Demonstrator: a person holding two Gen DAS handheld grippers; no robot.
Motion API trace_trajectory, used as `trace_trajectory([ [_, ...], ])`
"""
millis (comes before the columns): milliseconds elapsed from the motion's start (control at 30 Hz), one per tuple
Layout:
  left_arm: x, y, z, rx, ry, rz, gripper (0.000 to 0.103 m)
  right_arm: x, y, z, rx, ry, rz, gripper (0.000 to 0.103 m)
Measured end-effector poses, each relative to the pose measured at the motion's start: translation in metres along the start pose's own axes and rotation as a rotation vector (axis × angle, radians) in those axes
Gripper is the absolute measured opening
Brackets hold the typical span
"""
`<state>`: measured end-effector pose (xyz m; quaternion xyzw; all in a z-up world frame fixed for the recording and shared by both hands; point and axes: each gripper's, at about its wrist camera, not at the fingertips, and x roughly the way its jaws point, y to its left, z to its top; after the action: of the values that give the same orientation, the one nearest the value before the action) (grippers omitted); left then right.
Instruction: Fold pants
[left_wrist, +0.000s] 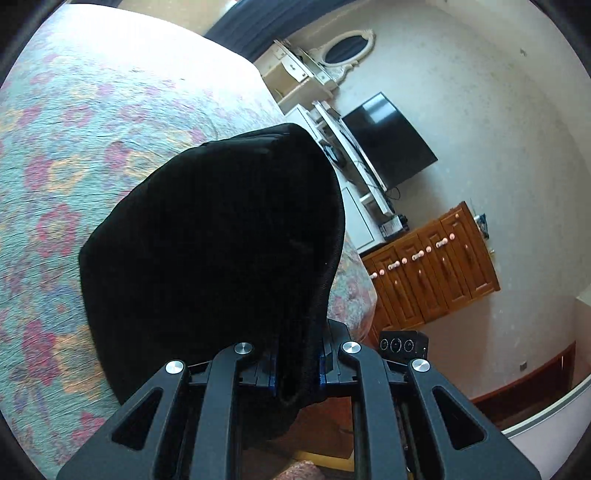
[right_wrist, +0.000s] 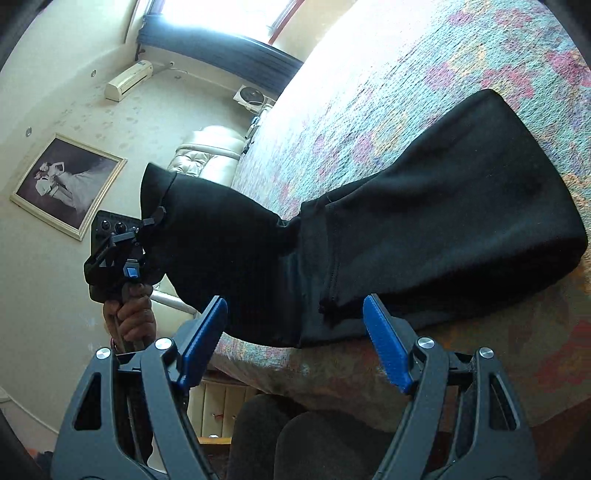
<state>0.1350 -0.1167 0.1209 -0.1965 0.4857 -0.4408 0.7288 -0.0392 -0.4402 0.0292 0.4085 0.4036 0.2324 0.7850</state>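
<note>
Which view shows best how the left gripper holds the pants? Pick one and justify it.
The right wrist view: it shows the left gripper from outside, shut on the black pants, lifting one end off the bed. The left wrist view shows only dark cloth bunched between its own fingers, hiding the rest.

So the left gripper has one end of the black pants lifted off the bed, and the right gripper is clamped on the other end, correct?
Not quite: the right gripper grips nothing; the right wrist view shows its jaws standing open, short of the black pants. The left gripper does hold one end lifted off the bed.
</note>
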Motion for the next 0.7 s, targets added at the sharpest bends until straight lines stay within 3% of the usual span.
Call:
trace_trajectory([
  [167,0.097,-0.020,-0.009,0.053,0.122,0.064,0.015,-0.024,-0.017,0.005,0.036,-0.067,0.025,0.076],
  [400,0.196,0.003,-0.037,0.014,0.220,0.195,0.017,-0.040,-0.048,0.003,0.119,-0.103,0.038,0.076],
  [433,0.202,0.006,-0.041,0.002,0.214,0.201,0.018,-0.042,-0.055,0.003,0.131,-0.106,0.041,0.076],
  [533,0.204,0.007,-0.049,-0.069,0.170,0.148,0.038,-0.045,-0.060,0.002,0.141,-0.114,0.040,0.076],
  [667,0.179,-0.007,-0.051,-0.082,0.116,0.084,0.047,-0.054,-0.061,0.003,0.138,-0.134,0.034,0.077],
  [700,0.165,-0.009,-0.052,-0.078,0.085,0.072,0.058,-0.056,-0.061,0.003,0.133,-0.138,0.028,0.077],
])
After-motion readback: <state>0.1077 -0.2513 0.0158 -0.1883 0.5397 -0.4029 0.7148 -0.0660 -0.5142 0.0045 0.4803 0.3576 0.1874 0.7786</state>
